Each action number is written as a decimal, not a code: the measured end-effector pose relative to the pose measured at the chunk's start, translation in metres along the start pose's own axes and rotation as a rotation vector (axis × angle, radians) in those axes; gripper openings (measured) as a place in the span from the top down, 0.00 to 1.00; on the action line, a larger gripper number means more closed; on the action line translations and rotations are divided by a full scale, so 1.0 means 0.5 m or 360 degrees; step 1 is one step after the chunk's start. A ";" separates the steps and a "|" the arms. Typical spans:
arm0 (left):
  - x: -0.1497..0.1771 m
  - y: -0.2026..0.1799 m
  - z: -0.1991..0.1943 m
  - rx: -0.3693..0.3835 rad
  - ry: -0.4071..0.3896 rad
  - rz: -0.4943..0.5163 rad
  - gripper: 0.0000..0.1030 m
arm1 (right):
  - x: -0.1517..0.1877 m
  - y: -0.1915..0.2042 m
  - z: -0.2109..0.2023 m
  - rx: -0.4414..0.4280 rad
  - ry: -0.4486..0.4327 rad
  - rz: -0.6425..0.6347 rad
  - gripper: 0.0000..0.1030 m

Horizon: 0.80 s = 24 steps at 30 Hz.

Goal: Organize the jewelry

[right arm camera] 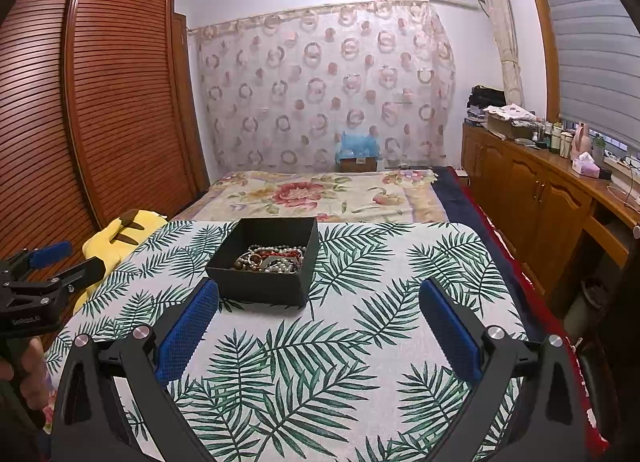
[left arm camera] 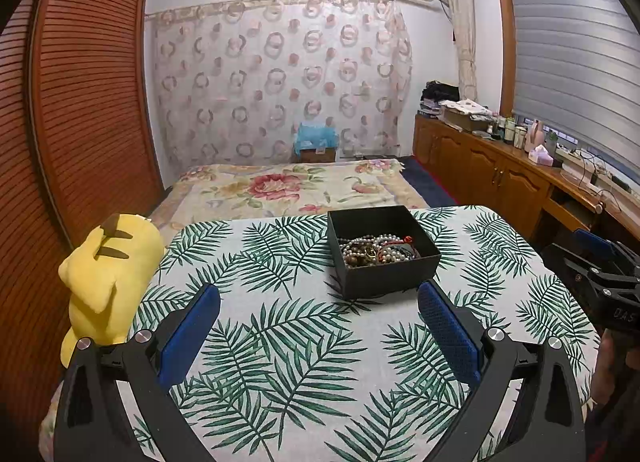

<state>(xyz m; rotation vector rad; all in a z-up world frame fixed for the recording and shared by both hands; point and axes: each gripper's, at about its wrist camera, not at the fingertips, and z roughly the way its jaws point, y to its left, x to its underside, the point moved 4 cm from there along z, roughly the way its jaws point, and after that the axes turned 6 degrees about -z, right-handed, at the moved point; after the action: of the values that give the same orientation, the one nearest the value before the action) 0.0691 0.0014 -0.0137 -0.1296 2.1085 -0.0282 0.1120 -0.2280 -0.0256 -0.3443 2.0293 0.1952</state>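
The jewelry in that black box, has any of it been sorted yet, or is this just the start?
Just the start, it seems. Nothing looks done: the jewelry lies tangled in the black box on the leaf-print cloth. Nothing is in hand: the left gripper and right gripper are open, short of the box. All the sorting remains.

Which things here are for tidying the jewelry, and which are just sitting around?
For the job:
black box
tangled beads and bracelets inside it
left gripper, open
right gripper, open

Just lying about:
yellow plush toy
leaf-print cloth
flowered bedspread
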 end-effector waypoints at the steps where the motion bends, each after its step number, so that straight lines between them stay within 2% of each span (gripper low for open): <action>1: 0.001 0.000 0.000 0.0000 0.0000 0.0000 0.07 | 0.000 0.000 0.000 0.0000 0.0000 0.0001 0.02; 24: -0.001 -0.006 -0.003 0.0006 -0.0007 0.0002 0.07 | 0.001 0.002 0.002 -0.0002 -0.0002 0.0000 0.02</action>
<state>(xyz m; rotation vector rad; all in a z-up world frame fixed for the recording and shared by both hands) 0.0681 -0.0017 -0.0123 -0.1261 2.1039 -0.0311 0.1120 -0.2270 -0.0265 -0.3449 2.0281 0.1967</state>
